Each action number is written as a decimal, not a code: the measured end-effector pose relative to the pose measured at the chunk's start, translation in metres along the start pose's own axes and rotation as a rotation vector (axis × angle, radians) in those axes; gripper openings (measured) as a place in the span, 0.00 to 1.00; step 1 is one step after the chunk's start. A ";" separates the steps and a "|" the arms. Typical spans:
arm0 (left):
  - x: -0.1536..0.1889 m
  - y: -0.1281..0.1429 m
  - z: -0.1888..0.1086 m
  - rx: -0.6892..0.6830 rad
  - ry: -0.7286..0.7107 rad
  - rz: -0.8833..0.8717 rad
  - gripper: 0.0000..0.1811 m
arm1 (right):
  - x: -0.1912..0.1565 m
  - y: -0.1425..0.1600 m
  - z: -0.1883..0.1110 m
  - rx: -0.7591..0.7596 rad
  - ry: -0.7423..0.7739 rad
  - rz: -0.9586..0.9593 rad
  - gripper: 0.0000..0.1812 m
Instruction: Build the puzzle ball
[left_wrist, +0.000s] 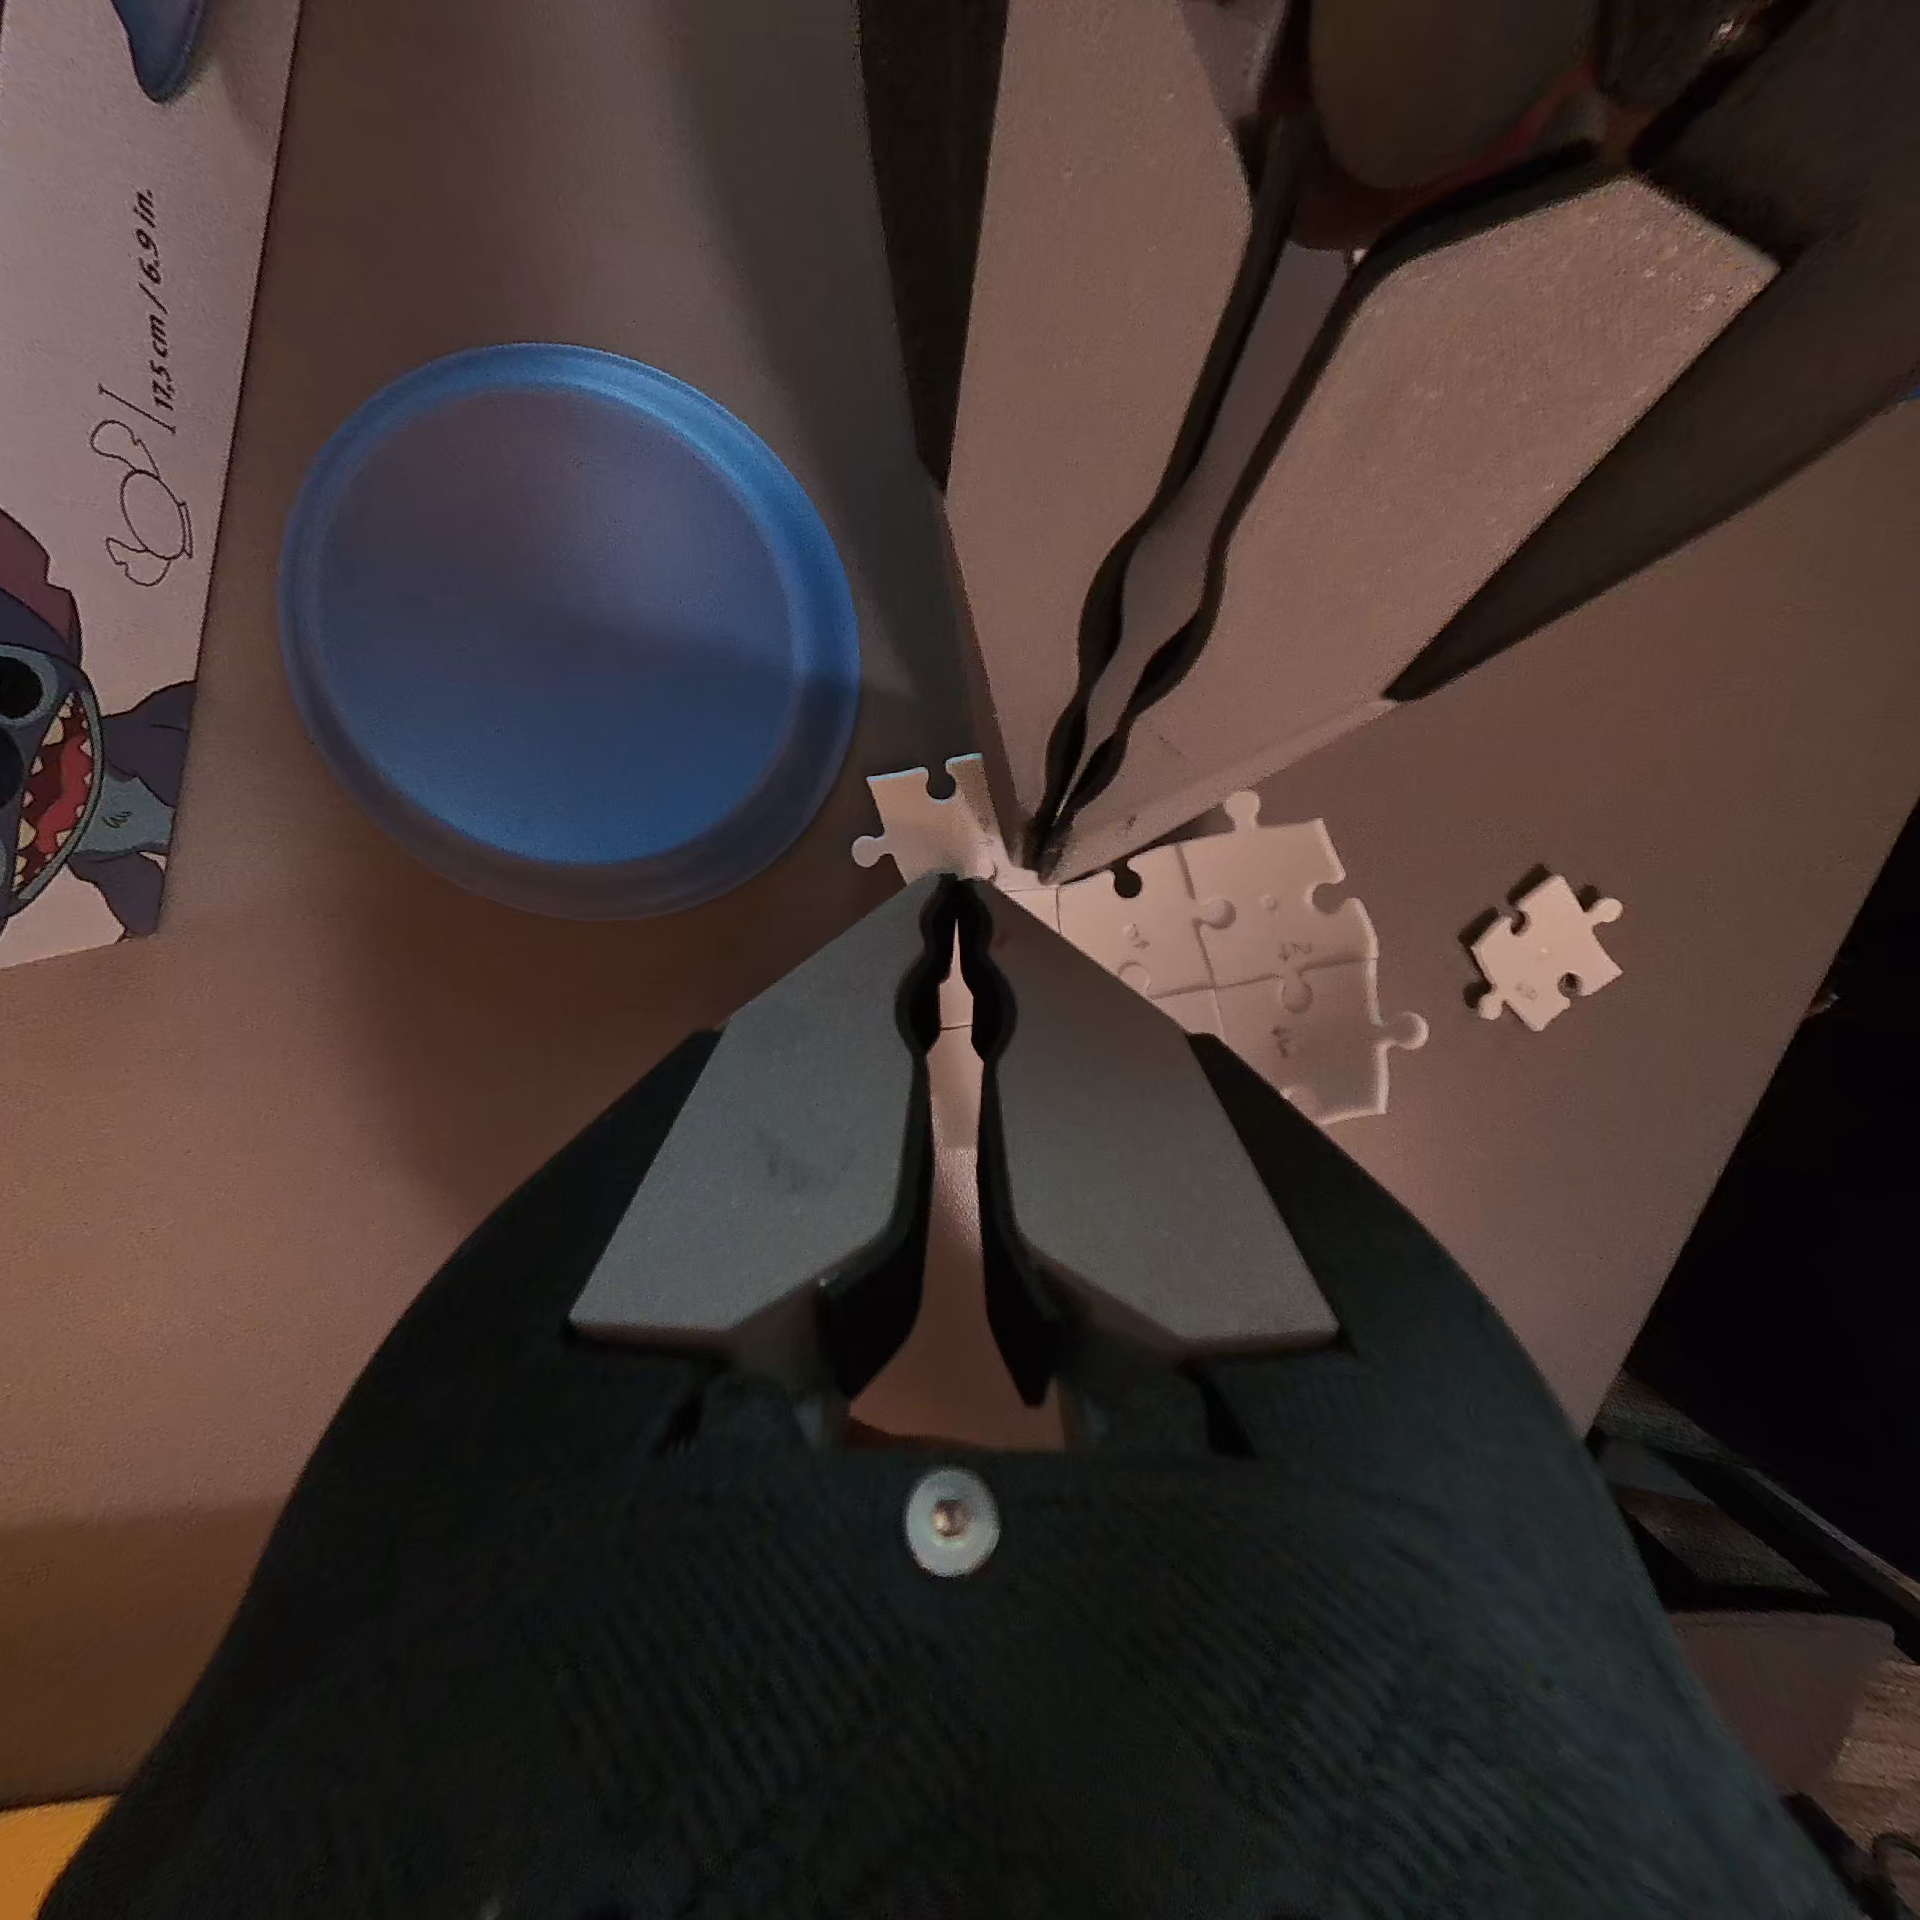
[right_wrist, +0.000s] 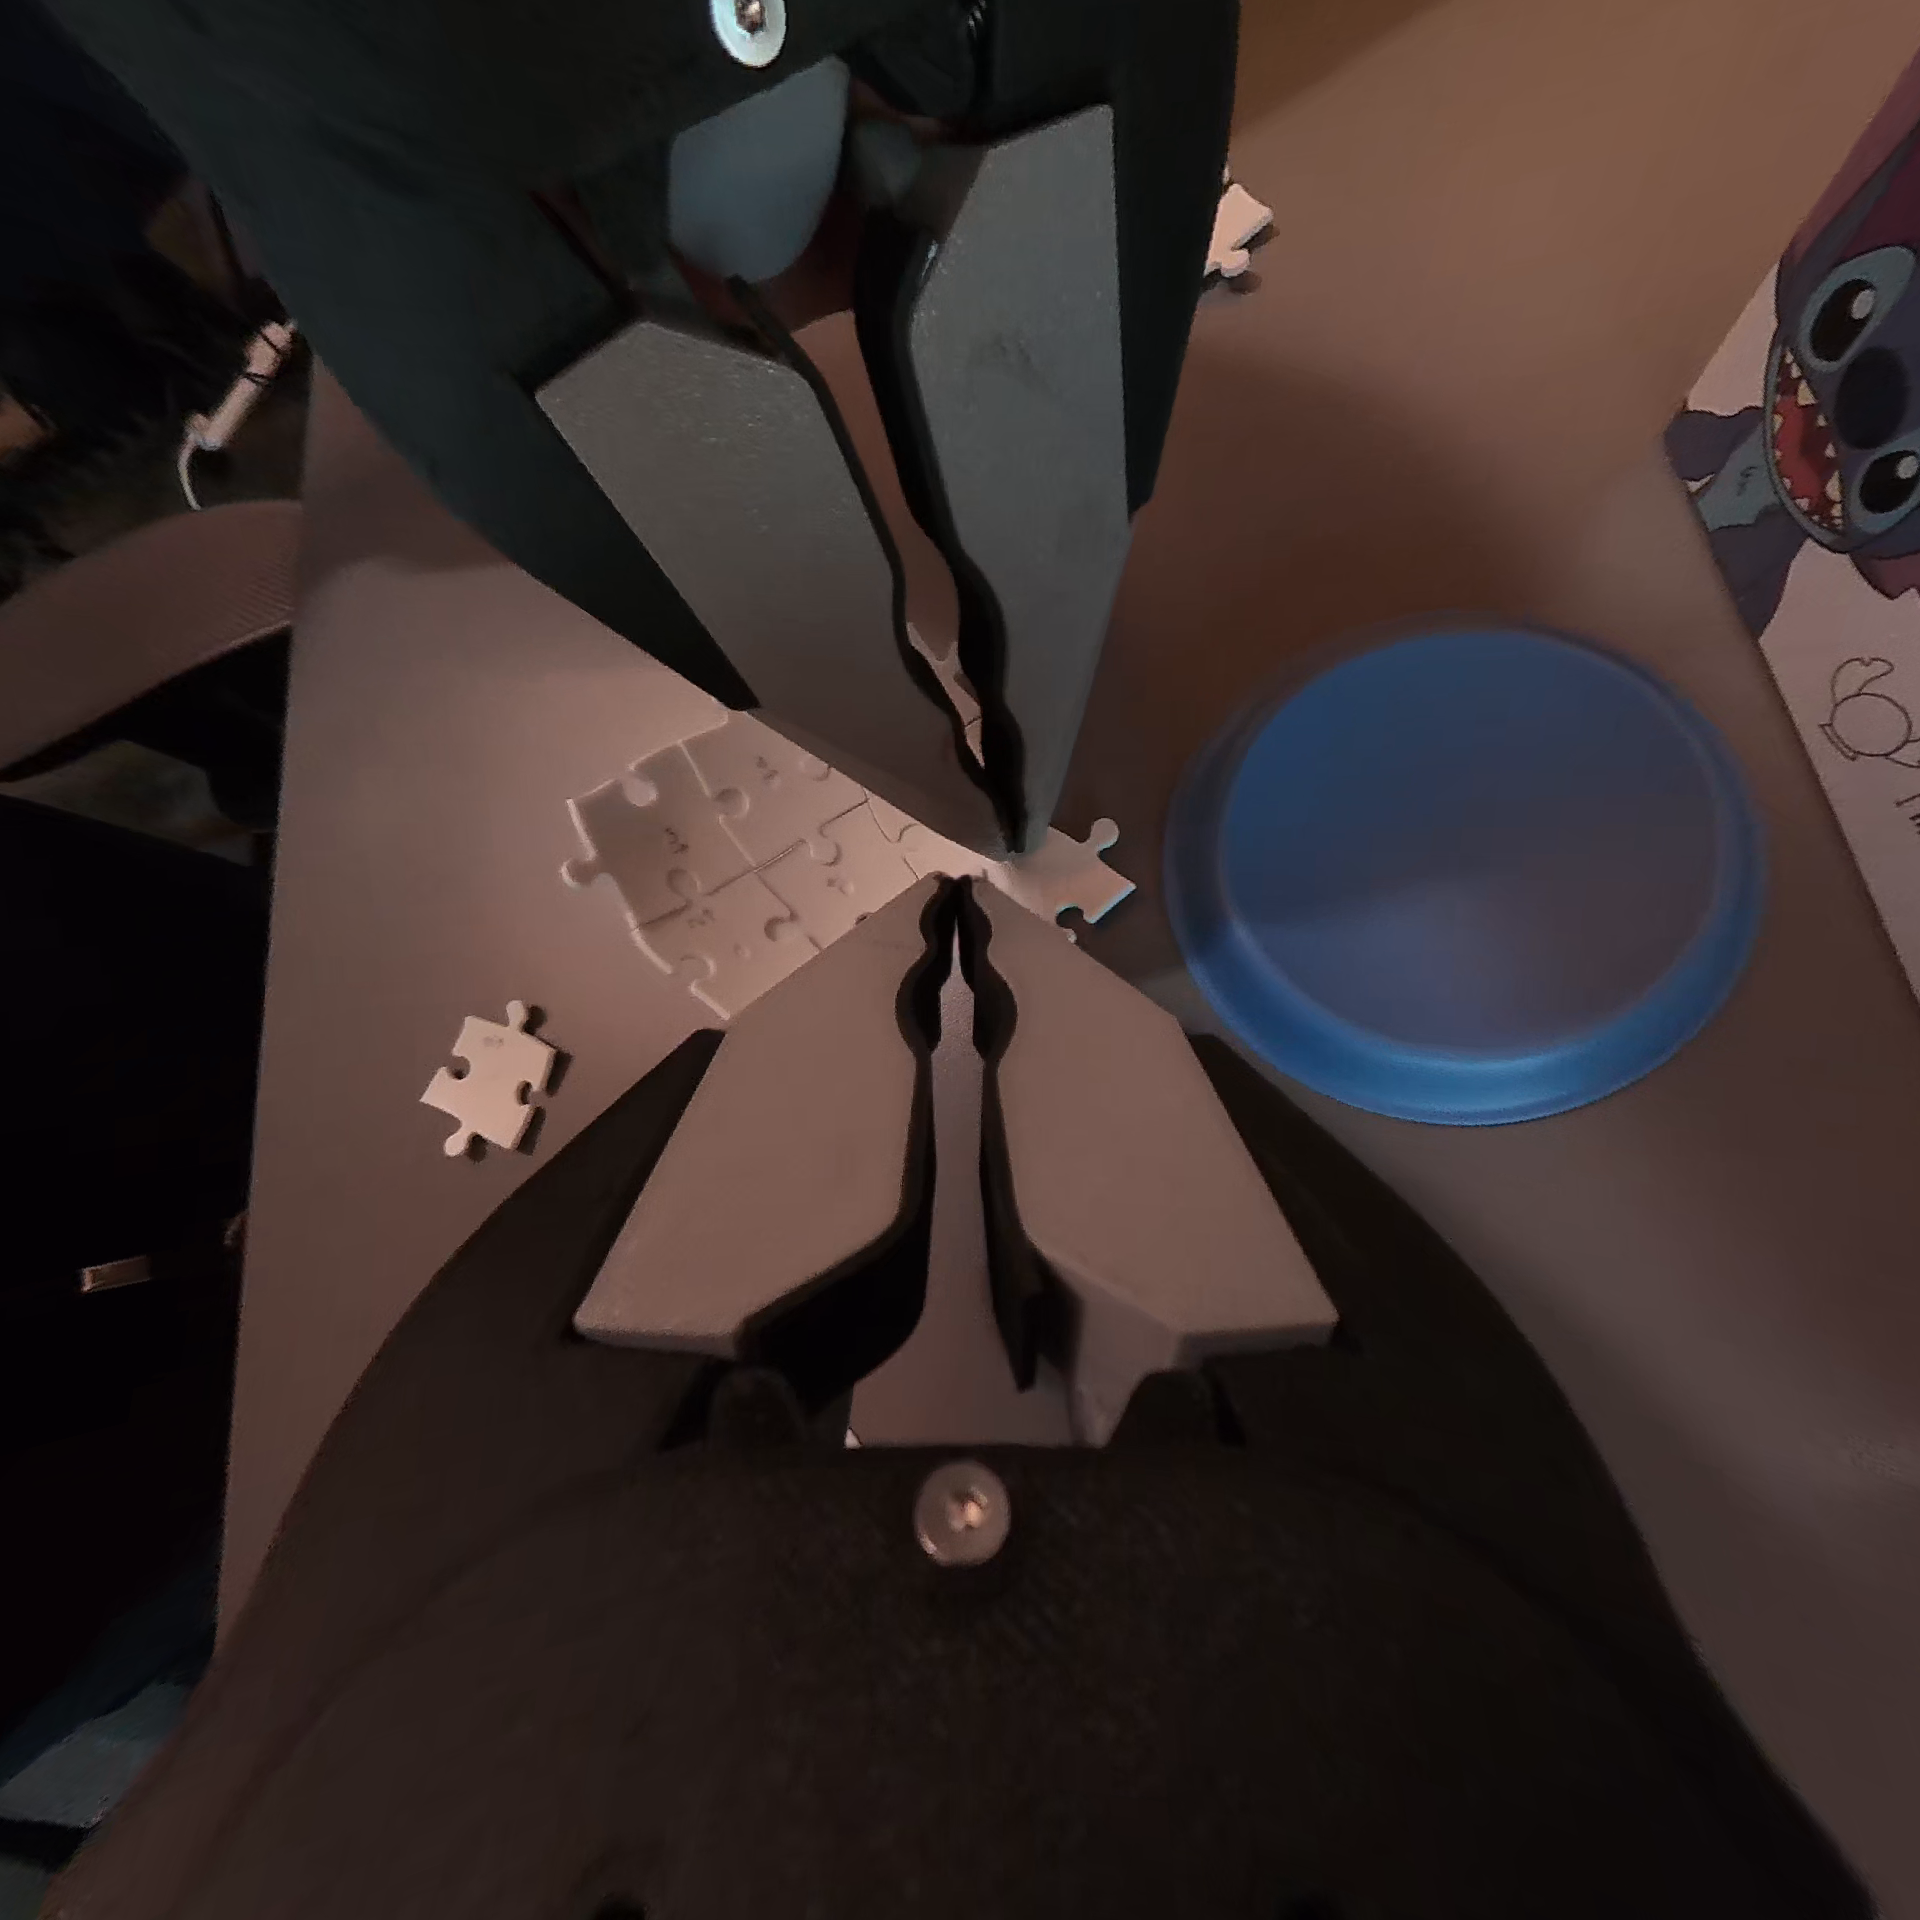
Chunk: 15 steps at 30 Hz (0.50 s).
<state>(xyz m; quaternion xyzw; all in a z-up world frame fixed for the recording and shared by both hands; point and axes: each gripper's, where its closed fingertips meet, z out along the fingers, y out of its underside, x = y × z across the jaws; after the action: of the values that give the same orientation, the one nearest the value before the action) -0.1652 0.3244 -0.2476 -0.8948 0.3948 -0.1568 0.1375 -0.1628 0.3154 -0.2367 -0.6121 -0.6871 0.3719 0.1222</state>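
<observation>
Both grippers are tip to tip over the joined patch of puzzle pieces (left_wrist: 1236, 966), just beside the blue dish (left_wrist: 566, 634). Left gripper (left_wrist: 954, 883) and right gripper (right_wrist: 958, 883) look pinched closed, pressing an end piece (left_wrist: 920, 821) at the seam. One slip and I reckon the patch pops apart or skids into the dish.

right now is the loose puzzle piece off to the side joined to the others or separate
Separate. The loose puzzle piece lies flat on the table, with bare table between it and the joined cluster.

dim room, brown table (left_wrist: 499, 1143)
</observation>
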 end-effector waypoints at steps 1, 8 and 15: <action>0.000 0.000 0.000 -0.001 0.002 -0.001 0.00 | 0.000 0.001 0.001 -0.010 0.007 -0.006 0.00; 0.001 0.000 0.000 -0.004 0.008 -0.002 0.00 | 0.000 0.005 0.004 -0.051 0.039 -0.042 0.00; 0.005 -0.002 0.001 0.031 0.029 -0.007 0.00 | -0.008 0.008 0.009 -0.063 0.065 -0.117 0.00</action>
<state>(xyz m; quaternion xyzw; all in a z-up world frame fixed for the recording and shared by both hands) -0.1605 0.3217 -0.2470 -0.8915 0.3912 -0.1762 0.1452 -0.1608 0.3051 -0.2456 -0.5861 -0.7287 0.3225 0.1466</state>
